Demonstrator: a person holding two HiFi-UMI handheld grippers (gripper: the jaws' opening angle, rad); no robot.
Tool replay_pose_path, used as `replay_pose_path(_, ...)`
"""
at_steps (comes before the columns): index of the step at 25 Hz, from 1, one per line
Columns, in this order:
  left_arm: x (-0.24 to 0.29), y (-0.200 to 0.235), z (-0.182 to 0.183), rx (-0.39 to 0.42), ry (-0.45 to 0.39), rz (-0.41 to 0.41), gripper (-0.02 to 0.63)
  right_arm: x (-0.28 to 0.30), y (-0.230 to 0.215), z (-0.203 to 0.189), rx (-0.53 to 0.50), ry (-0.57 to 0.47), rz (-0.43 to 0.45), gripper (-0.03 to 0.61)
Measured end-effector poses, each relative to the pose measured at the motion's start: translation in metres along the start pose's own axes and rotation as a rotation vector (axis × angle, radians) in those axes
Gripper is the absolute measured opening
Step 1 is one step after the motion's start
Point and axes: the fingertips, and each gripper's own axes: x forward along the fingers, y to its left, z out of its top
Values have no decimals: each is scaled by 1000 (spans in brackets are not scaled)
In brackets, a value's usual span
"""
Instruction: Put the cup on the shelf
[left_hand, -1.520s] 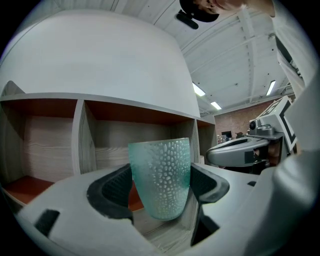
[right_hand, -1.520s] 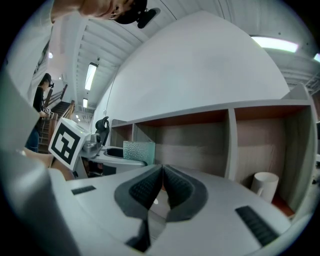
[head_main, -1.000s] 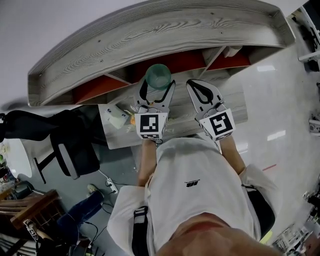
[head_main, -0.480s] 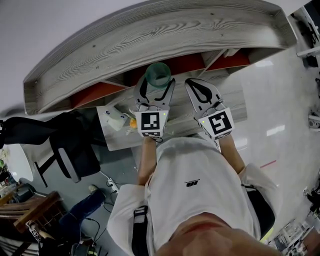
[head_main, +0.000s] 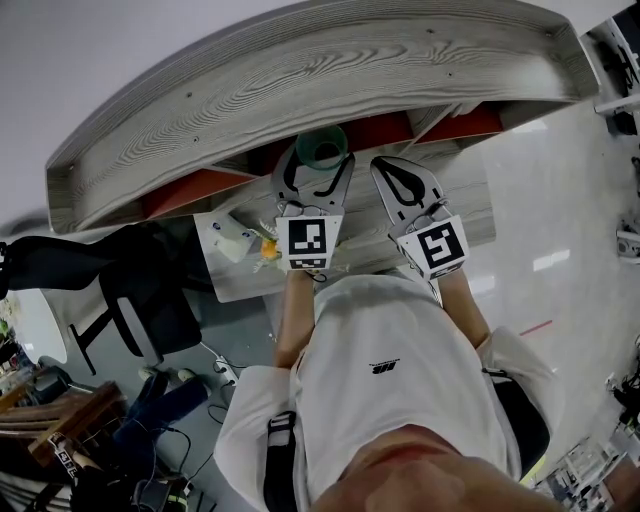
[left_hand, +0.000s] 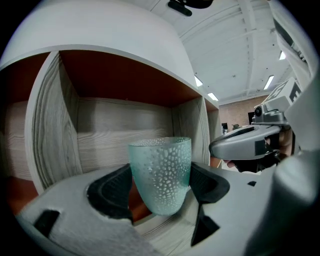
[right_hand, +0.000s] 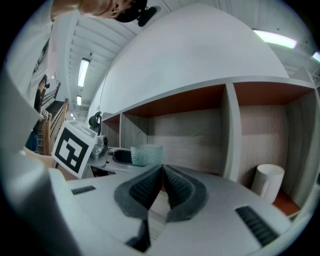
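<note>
Head view: grey wooden shelf (head_main: 300, 80) with a curved top and red-brown compartments spans the far side, with the person's white shirt (head_main: 390, 380) at the near edge. The left gripper (head_main: 320, 162) reaches to the mouth of a middle compartment, with a teal cup (head_main: 322, 148) upright between its jaws, right at the front edge of the shelf top. The right gripper (head_main: 390, 170) is just to its right, level with it and apart from the cup. A black chair (head_main: 140, 290) stands well to the left.

Left gripper view: the black pads (left_hand: 107, 192) press on either side of the dimpled, translucent cup, pinching it low on its wall with the rim up. Behind it is an open compartment with a grey wood back wall (left_hand: 125, 130) and a red-brown ceiling. Whether the cup's base touches the compartment floor cannot be told. The right gripper shows at the right edge.

Right gripper view: the two jaws are pressed together with nothing between them. To the left and farther off, the cup sits in the left gripper beside that gripper's marker cube (right_hand: 75, 145). A grey divider (right_hand: 231, 135) splits the shelf, and a white cylinder (right_hand: 269, 182) stands in the right compartment.
</note>
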Motion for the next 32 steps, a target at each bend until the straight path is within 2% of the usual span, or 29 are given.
replay_pose_path(23, 30, 6, 3, 0, 29, -2, 373, 2, -7, 1, -5, 4, -8, 28)
replay_pose_path(32, 33, 1, 0, 28, 43, -13, 373, -6, -4, 4, -15, 2, -9, 28)
